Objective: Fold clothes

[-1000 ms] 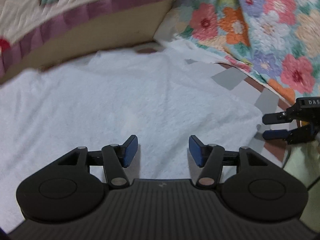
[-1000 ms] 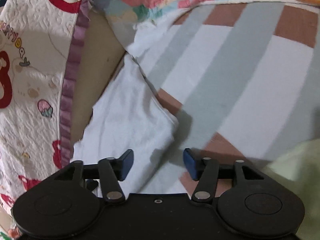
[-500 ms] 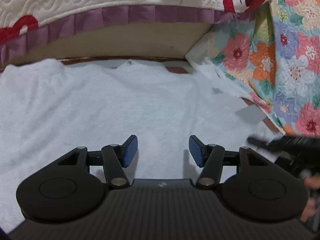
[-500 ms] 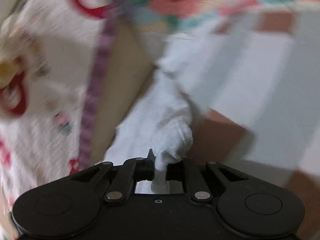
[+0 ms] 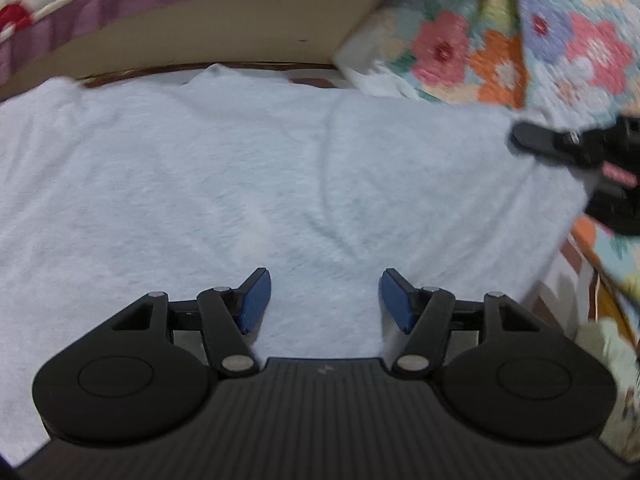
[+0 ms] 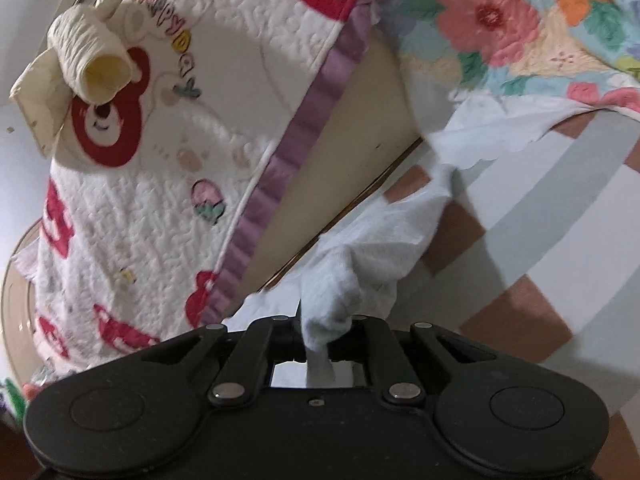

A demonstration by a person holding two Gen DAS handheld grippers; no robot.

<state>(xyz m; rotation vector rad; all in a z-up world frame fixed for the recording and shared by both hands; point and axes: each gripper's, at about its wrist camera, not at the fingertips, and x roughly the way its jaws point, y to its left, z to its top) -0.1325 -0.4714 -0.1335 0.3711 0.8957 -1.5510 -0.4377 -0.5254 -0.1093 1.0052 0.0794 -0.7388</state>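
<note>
One white cloth [image 5: 248, 176] is the thing being folded. It lies spread flat on the bed, close to the headboard [image 5: 224, 28]. It looks soft and fluffy, like a towel.

The right claw [image 6: 318, 334] has pinched one corner of the cloth [image 6: 360, 256]. Its two sides are squeezed tight, with a bit of white poking through between them. That corner is up off the striped sheet [image 6: 560, 220], and the cloth hangs down from it in a droopy cone.

The left claw [image 5: 324, 300] is over the middle of the cloth, pointing down at it. Its blue pads [image 5: 256, 300] stand partly apart and are opening a little more. Nothing is between them. I cannot tell if they touch the cloth. From this side the right claw [image 5: 568, 148] shows as a dark blur at the cloth's right edge.

I think this is the start of a fold: the corner is caught and lifted.

Next, the right claw should carry its corner across to the other side and lay it down edge to edge. The left claw could hold the middle still so the cloth does not slide.

A flowery quilt [image 6: 520, 28] and a bear blanket [image 6: 180, 140] are bunched up near the headboard.
</note>
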